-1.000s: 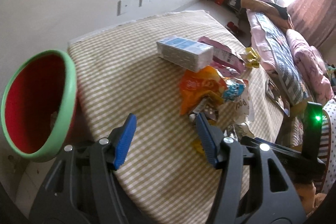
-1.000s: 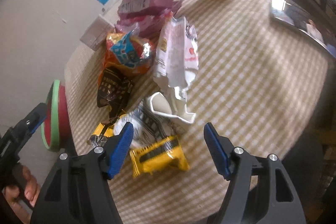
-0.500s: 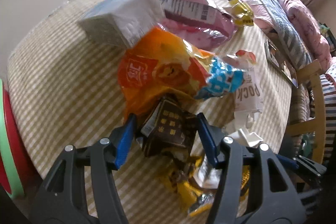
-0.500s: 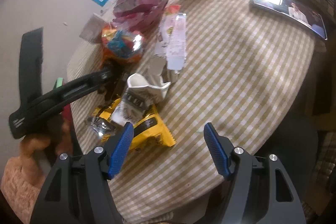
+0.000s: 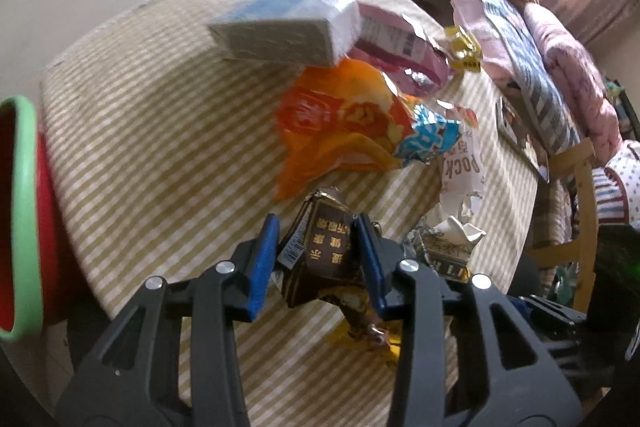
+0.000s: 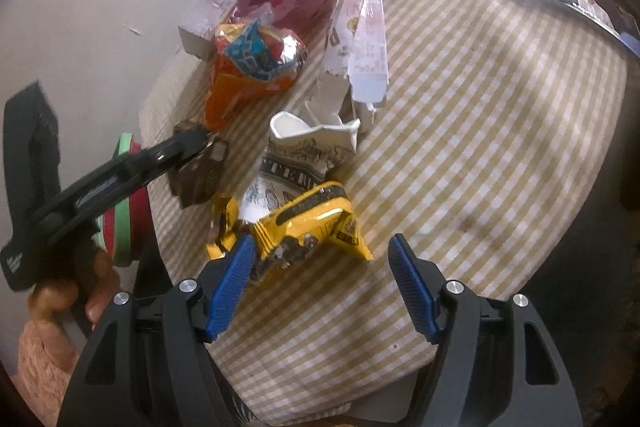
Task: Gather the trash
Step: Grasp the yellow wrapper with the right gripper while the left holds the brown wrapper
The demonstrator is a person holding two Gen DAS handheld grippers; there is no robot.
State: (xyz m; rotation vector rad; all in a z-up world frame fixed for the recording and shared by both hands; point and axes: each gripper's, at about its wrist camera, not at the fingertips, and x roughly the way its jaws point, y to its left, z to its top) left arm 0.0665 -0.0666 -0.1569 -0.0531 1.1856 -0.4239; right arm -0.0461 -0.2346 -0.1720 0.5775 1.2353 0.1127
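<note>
Left gripper: its blue jaws have just been closing, and they now squeeze the dark brown wrapper from both sides.
Right gripper: its jaws stand wide apart with nothing in them, and they hang just above the yellow wrapper.
Dark brown wrapper: it has gold writing and sits at the near end of the trash pile, on the checked tablecloth.
Trash pile: an orange and blue snack bag lies just behind the brown wrapper. A torn white paper cup is beside it. A pink bag and a tissue pack lie further back.
Bin: a red bin with a green rim stands at the left edge of the table.
Hand: it holds the left gripper's handle, with a fuzzy pink sleeve below.
</note>
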